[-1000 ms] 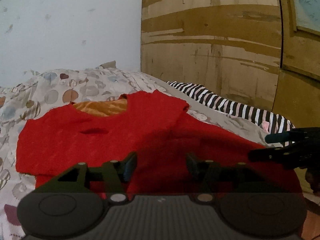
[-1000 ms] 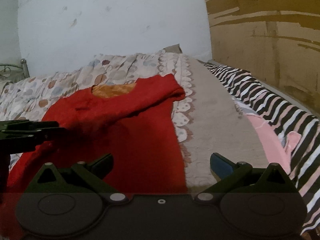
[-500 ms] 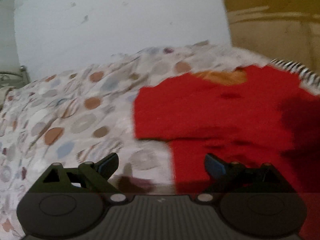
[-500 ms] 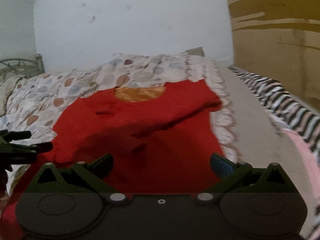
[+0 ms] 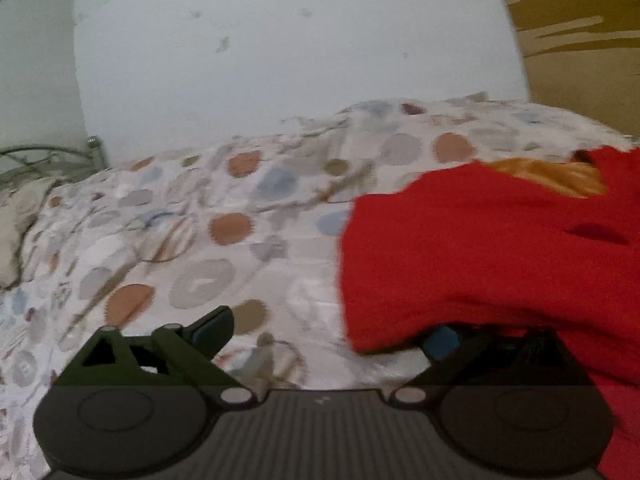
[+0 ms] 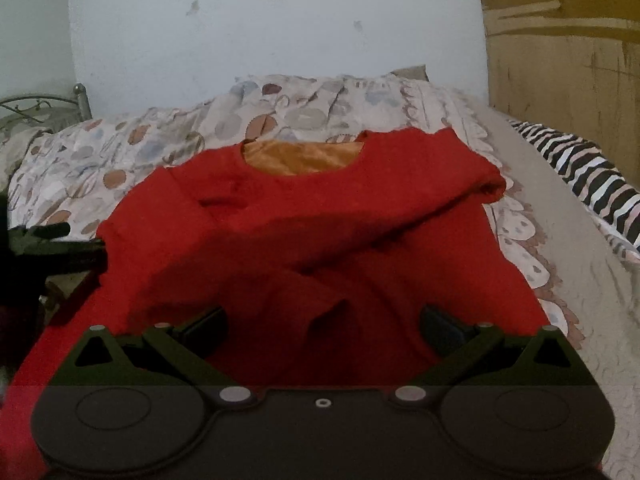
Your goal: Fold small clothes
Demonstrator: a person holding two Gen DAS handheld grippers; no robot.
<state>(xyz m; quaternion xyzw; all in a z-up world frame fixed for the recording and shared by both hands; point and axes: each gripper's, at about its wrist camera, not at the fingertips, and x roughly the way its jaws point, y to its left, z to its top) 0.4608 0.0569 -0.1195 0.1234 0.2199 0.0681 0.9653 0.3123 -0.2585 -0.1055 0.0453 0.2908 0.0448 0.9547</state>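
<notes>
A red top with an orange lining at the neck lies face up on the bed, its right sleeve folded across the chest. In the left wrist view the top fills the right side. My left gripper is open at the top's left sleeve edge; its right finger is under the red cloth, its left finger over the bedspread. The left gripper also shows in the right wrist view at the sleeve. My right gripper is open and empty above the lower body of the top.
The bed carries a white bedspread with coloured dots. A black-and-white striped cloth lies along the right side by a wooden wardrobe. A metal bed frame and a pillow are at far left.
My left gripper has swung left from the top's middle to its left sleeve edge and opened wide. My right gripper has moved left over the top's body, still open.
</notes>
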